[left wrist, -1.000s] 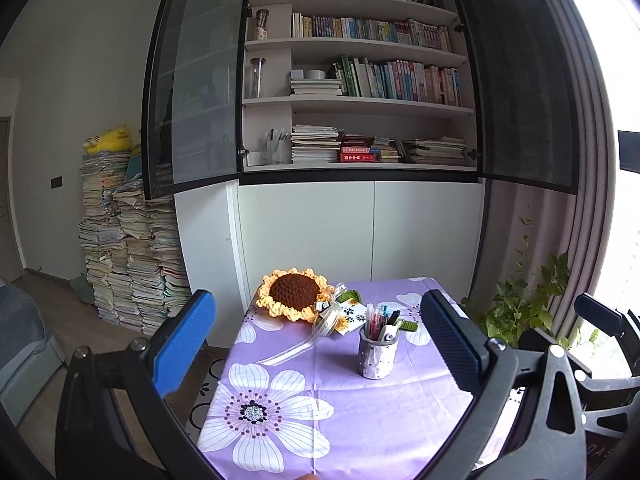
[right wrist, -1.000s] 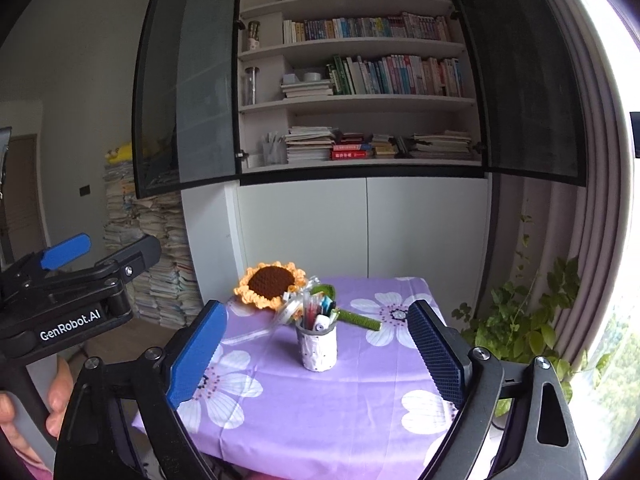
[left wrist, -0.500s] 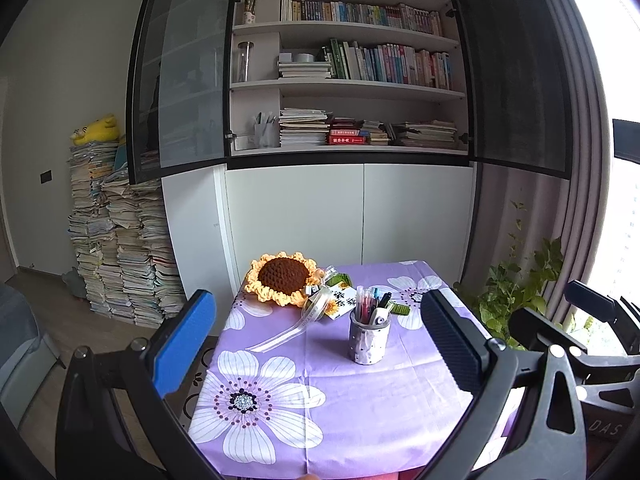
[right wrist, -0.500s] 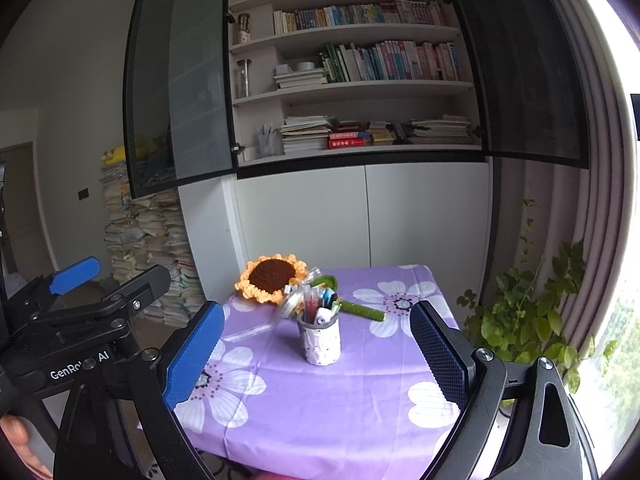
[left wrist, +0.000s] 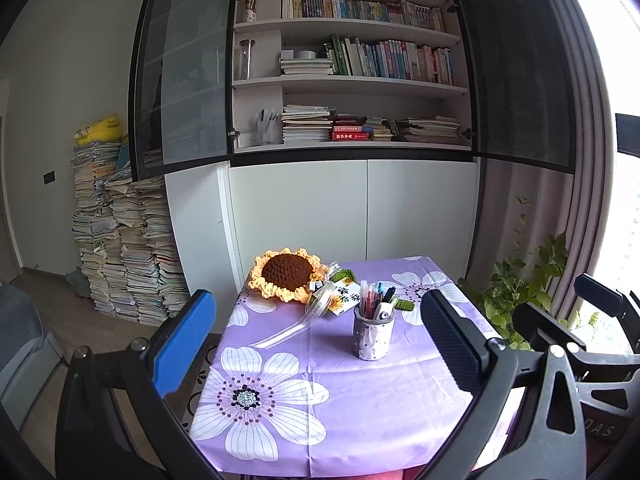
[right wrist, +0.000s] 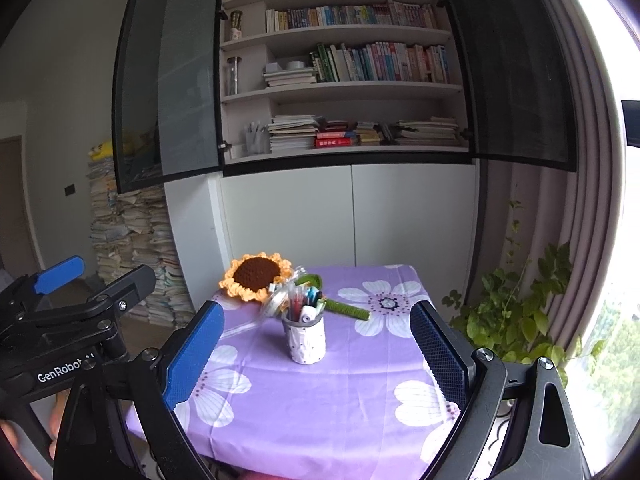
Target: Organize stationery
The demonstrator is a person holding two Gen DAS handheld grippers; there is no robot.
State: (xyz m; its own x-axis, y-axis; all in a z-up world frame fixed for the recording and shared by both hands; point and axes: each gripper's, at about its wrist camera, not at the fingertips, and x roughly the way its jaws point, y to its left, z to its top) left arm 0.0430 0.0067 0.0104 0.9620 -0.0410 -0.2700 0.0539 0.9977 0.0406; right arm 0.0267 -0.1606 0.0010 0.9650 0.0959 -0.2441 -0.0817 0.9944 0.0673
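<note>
Both grippers are held above the near edge of a small tabletop, their jaws spread wide and holding nothing. The left gripper [left wrist: 316, 344] frames the scene with a blue pad on one finger and a black ribbed pad on the other; the right gripper [right wrist: 320, 350] does the same, and neither touches anything.

Between the jaws in both views stands the pen holder [left wrist: 373, 337], a pale speckled cup sitting upright near the middle of the tabletop [left wrist: 360, 420], towards its far half. It is packed with pens and markers [left wrist: 374, 294] standing on end, with red, blue and black caps showing, plus a white item I cannot identify.

Just behind the cup lies a crocheted sunflower [left wrist: 286, 274], yellow petals around a brown centre, with a green wrapped stem [right wrist: 348, 310] running off to the right. A clear ribbon [left wrist: 296, 326] trails from it across the cloth, and a small printed card [left wrist: 346, 298] rests beside the cup.

The cloth is purple with large white flowers. Beyond stands a white cabinet with open dark glass doors and shelves of books [left wrist: 372, 56]. Tall stacks of papers [left wrist: 124, 248] fill the left; a leafy plant [left wrist: 520, 288] and curtain sit to the right.
</note>
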